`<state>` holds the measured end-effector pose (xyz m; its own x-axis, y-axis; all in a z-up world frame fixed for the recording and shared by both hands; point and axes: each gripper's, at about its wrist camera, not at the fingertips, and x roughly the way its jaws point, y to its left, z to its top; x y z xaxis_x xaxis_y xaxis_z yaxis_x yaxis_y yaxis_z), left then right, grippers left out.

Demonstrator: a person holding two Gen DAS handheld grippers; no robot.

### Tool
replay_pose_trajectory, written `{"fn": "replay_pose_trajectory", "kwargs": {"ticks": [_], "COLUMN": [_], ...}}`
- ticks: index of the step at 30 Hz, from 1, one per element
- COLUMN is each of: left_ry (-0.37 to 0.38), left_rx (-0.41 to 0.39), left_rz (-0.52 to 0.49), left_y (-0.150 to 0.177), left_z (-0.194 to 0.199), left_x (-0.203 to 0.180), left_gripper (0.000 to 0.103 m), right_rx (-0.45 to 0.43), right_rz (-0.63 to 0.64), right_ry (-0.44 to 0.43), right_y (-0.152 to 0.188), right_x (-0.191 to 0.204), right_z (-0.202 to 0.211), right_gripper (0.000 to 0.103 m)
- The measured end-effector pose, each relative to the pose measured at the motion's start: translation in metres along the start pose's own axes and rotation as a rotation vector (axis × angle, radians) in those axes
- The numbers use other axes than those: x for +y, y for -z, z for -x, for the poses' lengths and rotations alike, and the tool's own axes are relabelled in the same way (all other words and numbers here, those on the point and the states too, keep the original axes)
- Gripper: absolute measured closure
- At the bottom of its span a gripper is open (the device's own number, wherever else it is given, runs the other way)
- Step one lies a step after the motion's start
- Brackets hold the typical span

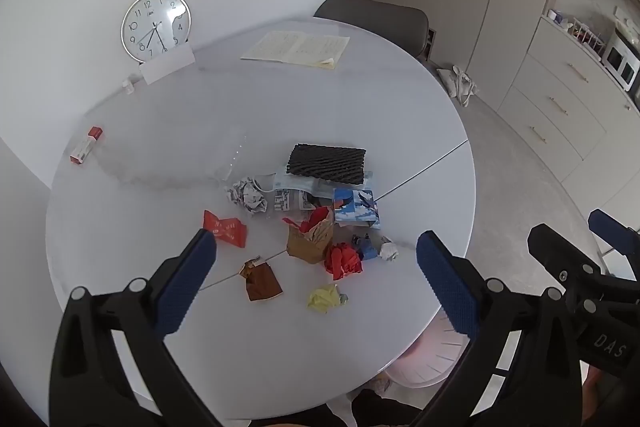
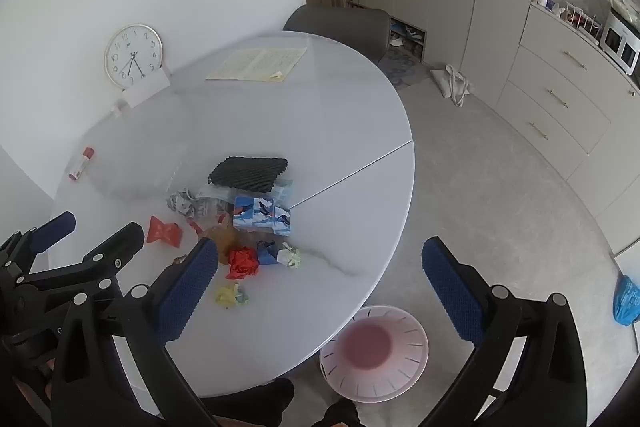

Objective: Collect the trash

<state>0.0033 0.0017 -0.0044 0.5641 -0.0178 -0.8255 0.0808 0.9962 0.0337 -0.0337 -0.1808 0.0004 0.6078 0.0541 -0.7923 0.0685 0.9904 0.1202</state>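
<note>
Both grippers high over a round white table (image 1: 140, 227), angled down, nothing between the fingers. Left gripper (image 1: 316, 263) spread wide, blue pads far apart, above the near part of the table. Right gripper (image 2: 320, 265) likewise spread wide, off to the right, over the table edge and the floor.

Trash scattered in a loose cluster on the near half of the table:
- black ribbed pad (image 1: 326, 163) at the far side, lying on a pale blue mask (image 1: 294, 183)
- crumpled newspaper ball (image 1: 248, 195) to the left of the mask
- blue printed carton (image 1: 356, 207) just right of centre
- red wrapper (image 1: 225, 229) to the left, apart from the rest
- brown paper bag (image 1: 310, 241) in the middle, red scrap poking out of its top
- red crumpled ball (image 1: 343, 261) touching the bag's right side
- small blue scrap (image 1: 366, 247) and white wad (image 1: 389, 250) just beyond the red ball
- brown scrap (image 1: 262, 281) and yellow wad (image 1: 325, 299) nearest the table edge

Pink bin (image 2: 374, 353) on the floor just by the near right table edge, slotted rim, nothing visible inside.

Elsewhere on the table, well apart from the trash: open booklet (image 1: 296, 49) at the far side, clock (image 1: 156, 26) leaning on the wall, glue stick (image 1: 86, 145) at the left edge. Grey chair (image 1: 372, 21) behind the table
</note>
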Motion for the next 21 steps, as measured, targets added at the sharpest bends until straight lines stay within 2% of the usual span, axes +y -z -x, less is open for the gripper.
{"fn": "replay_pose_trajectory", "kwargs": {"ticks": [21], "left_ry": [-0.001], "left_rx": [-0.003], "left_rz": [0.004], "left_y": [0.002], "left_z": [0.0004], "left_x": [0.0019], "left_gripper": [0.008], "right_rx": [0.007], "right_rz": [0.008], "right_ry": [-0.007], "right_y": [0.0015], "right_x": [0.0038], "right_z": [-0.0005], "right_gripper": [0.002]}}
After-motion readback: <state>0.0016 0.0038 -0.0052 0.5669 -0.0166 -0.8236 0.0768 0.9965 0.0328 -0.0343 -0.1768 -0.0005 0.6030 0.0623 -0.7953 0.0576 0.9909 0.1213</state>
